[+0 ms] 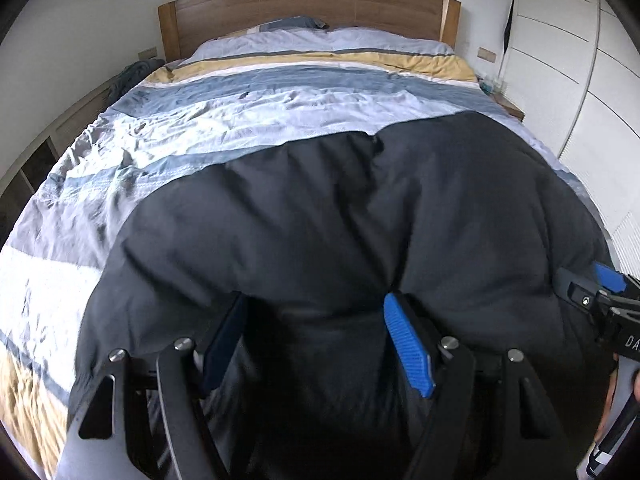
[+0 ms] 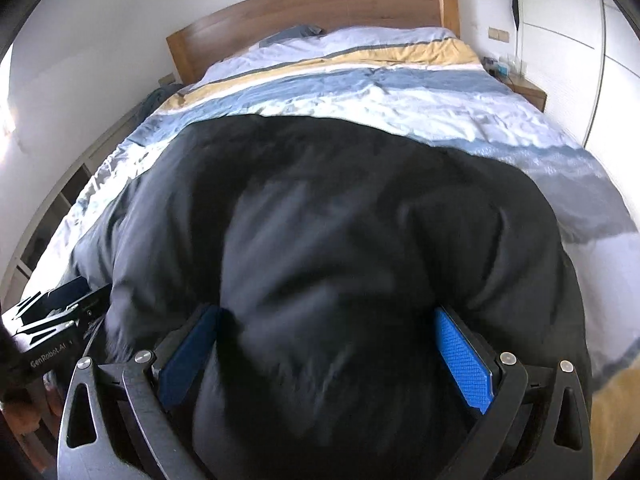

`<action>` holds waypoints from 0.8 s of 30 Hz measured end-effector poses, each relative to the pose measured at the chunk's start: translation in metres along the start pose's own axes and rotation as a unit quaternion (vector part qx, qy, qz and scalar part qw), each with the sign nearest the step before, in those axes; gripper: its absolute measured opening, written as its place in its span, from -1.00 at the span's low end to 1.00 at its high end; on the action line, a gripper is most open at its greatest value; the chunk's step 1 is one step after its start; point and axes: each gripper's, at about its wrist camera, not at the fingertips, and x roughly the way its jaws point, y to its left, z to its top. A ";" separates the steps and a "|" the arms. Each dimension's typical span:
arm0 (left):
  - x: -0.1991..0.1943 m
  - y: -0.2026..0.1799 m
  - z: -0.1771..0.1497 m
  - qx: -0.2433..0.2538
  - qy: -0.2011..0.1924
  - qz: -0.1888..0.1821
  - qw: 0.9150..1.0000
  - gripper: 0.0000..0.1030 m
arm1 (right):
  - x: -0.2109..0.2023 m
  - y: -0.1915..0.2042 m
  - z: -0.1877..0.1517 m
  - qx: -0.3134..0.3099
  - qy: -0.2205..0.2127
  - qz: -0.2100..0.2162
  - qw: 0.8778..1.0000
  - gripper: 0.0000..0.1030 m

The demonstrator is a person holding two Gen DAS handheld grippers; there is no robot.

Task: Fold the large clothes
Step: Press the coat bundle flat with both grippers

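A large black padded jacket (image 1: 328, 216) lies spread over the foot half of the bed, and it also fills the right wrist view (image 2: 320, 216). My left gripper (image 1: 316, 320) has its blue pads (image 1: 408, 344) set apart with a thick bunch of the jacket's near edge between them. My right gripper (image 2: 328, 344) has its blue pads (image 2: 464, 360) wide apart around another thick bunch of the near edge. The right gripper shows at the right edge of the left wrist view (image 1: 604, 292). The left gripper shows at the left edge of the right wrist view (image 2: 56, 312).
The bed carries a wrinkled striped duvet (image 1: 248, 112) in white, blue and yellow, with a wooden headboard (image 1: 308, 4) behind. A white wardrobe (image 1: 576, 64) stands to the right, with a small bedside table (image 2: 528, 90) beside it. Low shelving (image 1: 36, 160) runs along the left.
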 end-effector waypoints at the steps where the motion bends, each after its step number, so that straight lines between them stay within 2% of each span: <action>1: 0.008 -0.002 0.006 0.000 0.001 0.002 1.000 0.35 | 0.007 -0.001 0.006 -0.002 0.002 -0.002 1.000 0.99; 7: 0.043 -0.006 0.030 -0.001 0.007 0.011 1.000 0.36 | 0.045 -0.007 0.034 -0.004 0.010 -0.012 1.000 0.99; 16: 0.082 -0.008 0.058 -0.001 0.020 0.017 1.000 0.40 | 0.081 -0.020 0.057 0.009 0.028 -0.010 1.000 0.99; 20: 0.079 0.006 0.055 -0.026 0.024 0.013 0.999 0.55 | 0.077 -0.034 0.057 0.023 0.028 -0.009 0.999 0.99; 24: 0.068 0.028 0.045 -0.048 0.026 0.022 0.998 0.56 | 0.061 -0.067 0.045 0.054 0.028 -0.039 0.997 0.99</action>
